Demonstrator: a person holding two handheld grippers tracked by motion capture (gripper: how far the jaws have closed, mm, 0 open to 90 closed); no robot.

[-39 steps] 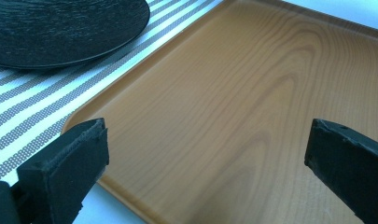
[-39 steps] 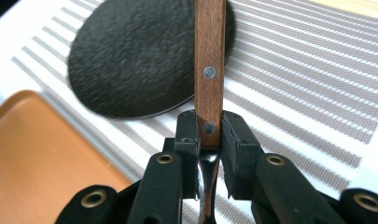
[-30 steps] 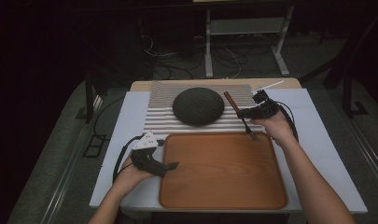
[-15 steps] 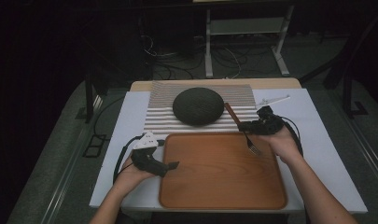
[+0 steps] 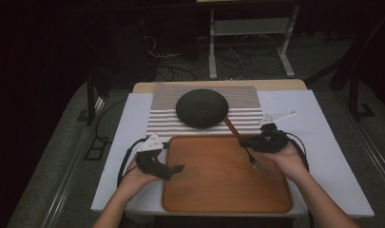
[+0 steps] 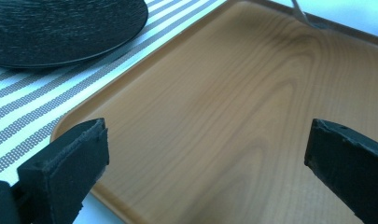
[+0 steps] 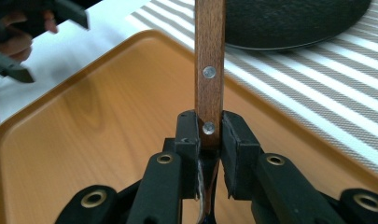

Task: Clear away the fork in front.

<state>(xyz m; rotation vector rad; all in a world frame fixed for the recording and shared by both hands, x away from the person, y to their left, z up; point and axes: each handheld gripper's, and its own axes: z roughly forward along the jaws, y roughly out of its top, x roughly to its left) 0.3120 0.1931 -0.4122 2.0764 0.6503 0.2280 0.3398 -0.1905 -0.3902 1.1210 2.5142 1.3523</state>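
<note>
Now the right gripper (image 5: 246, 141) is clamped on a fork (image 5: 245, 145): in the right gripper view its fingers (image 7: 186, 140) press both sides of the riveted wooden handle (image 7: 210, 60), just below the lower rivet. The fork hangs over the right part of the tray (image 5: 218, 190), its handle slanting up toward the plate (image 5: 202, 108), its tines (image 5: 257, 165) low over the wood near the hand (image 5: 286, 159); whether they touch cannot be told. The dark plate sits on a striped mat (image 5: 161, 114) behind the tray, on a white-covered bench (image 5: 332, 142). The left gripper (image 5: 176, 168) rests at the tray's left edge, its fingers (image 6: 65, 163) spread wide apart and holding nothing, with bare tray wood between them in the left gripper view.
</note>
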